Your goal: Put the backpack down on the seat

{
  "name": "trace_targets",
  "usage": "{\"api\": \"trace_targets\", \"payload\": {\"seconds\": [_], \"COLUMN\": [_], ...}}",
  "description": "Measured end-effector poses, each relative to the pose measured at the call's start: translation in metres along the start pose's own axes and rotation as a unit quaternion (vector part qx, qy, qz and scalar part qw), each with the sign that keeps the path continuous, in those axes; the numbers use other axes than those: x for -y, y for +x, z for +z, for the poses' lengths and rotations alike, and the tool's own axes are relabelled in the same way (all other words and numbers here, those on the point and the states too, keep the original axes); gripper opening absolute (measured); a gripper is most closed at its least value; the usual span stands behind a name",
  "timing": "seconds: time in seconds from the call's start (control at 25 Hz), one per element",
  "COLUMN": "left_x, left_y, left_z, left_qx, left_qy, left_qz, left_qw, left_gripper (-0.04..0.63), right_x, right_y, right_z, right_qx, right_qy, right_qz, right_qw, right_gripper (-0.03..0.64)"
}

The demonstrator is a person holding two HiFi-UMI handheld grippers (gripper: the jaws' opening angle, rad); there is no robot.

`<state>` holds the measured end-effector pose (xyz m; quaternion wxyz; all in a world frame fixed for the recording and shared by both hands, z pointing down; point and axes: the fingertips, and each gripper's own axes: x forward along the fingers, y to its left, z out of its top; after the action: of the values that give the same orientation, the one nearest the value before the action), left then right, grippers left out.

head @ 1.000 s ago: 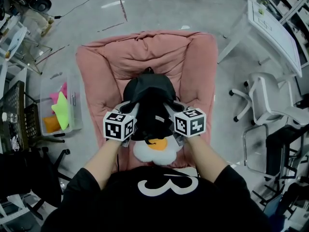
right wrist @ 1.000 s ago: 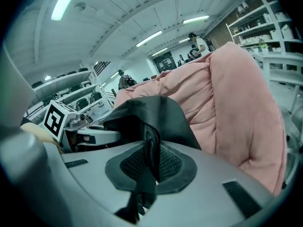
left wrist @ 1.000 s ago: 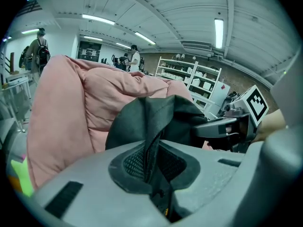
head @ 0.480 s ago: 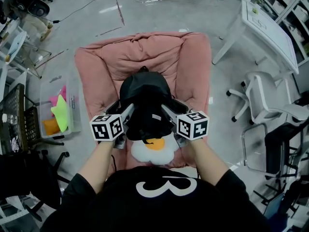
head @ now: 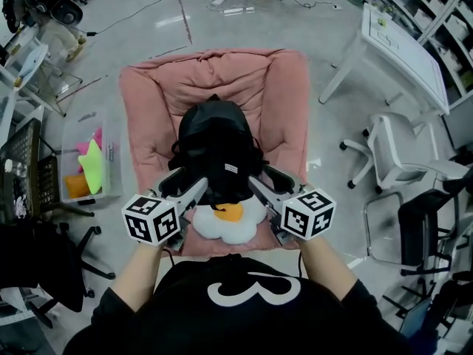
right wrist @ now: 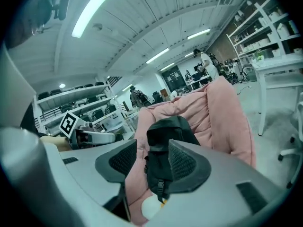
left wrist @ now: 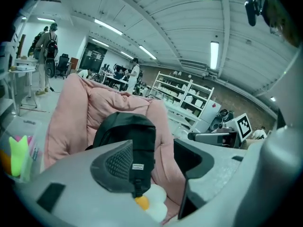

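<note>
Held low and forward at lower centre, the left gripper (head: 185,185) has its jaws opening and the right gripper (head: 267,180) has its jaws wide apart. Both are empty and flank the black fabric backpack (head: 216,150), which rests mid-frame on the pink cushioned seat (head: 281,102).

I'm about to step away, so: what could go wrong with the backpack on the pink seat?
The backpack stands propped against the soft seat with nothing gripping it, so it could slump sideways. Its lower end sits against the egg-shaped cushion near the seat's front edge, so it might slide forward and off.
</note>
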<state>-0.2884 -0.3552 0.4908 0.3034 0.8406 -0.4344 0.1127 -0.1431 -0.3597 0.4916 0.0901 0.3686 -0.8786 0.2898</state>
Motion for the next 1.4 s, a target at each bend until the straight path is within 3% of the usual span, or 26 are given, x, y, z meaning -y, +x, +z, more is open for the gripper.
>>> {"api": "trace_targets", "payload": {"seconds": [0.12, 0.2, 0.36, 0.4, 0.52, 0.72, 1.16, 1.4], "left_x": [0.046, 0.077, 0.129, 0.143, 0.183, 0.22, 0.277, 0.292], "left_y": [-0.027, -0.045, -0.075, -0.08, -0.096, -0.122, -0.168, -0.184], "left_z": [0.002, -0.001, -0.008, -0.01, -0.017, -0.026, -0.039, -0.042], "left_qx": [0.015, 0.023, 0.047, 0.047, 0.041, 0.058, 0.084, 0.099], "left_qy": [-0.004, -0.006, 0.0, 0.004, 0.019, 0.048, 0.091, 0.09], "left_qz": [-0.039, -0.067, -0.102, -0.116, -0.145, -0.132, -0.126, -0.125], "left_qw": [0.9991, 0.9975, 0.9937, 0.9922, 0.9883, 0.9884, 0.9842, 0.9831], "left_gripper": [0.257, 0.221, 0.032, 0.021, 0.009, 0.006, 0.006, 0.006], "right_x": [-0.023, -0.035, -0.069, -0.078, -0.105, -0.144, -0.184, -0.196], "right_y": [-0.041, -0.068, -0.116, -0.127, -0.155, -0.187, -0.241, -0.263], "right_z": [0.0, 0.0, 0.004, 0.005, 0.005, 0.001, -0.01, -0.012], "right_qx": [-0.006, 0.003, 0.042, 0.052, 0.077, 0.096, 0.115, 0.12], "right_qy": [-0.012, -0.02, -0.027, -0.027, -0.017, -0.027, -0.061, -0.078], "right_qz": [0.016, 0.019, 0.057, 0.068, 0.104, 0.15, 0.154, 0.151], "right_qw": [1.0, 1.0, 0.997, 0.996, 0.991, 0.984, 0.979, 0.978], "right_gripper": [0.21, 0.151, 0.037, 0.023, 0.005, 0.005, 0.003, 0.003]}}
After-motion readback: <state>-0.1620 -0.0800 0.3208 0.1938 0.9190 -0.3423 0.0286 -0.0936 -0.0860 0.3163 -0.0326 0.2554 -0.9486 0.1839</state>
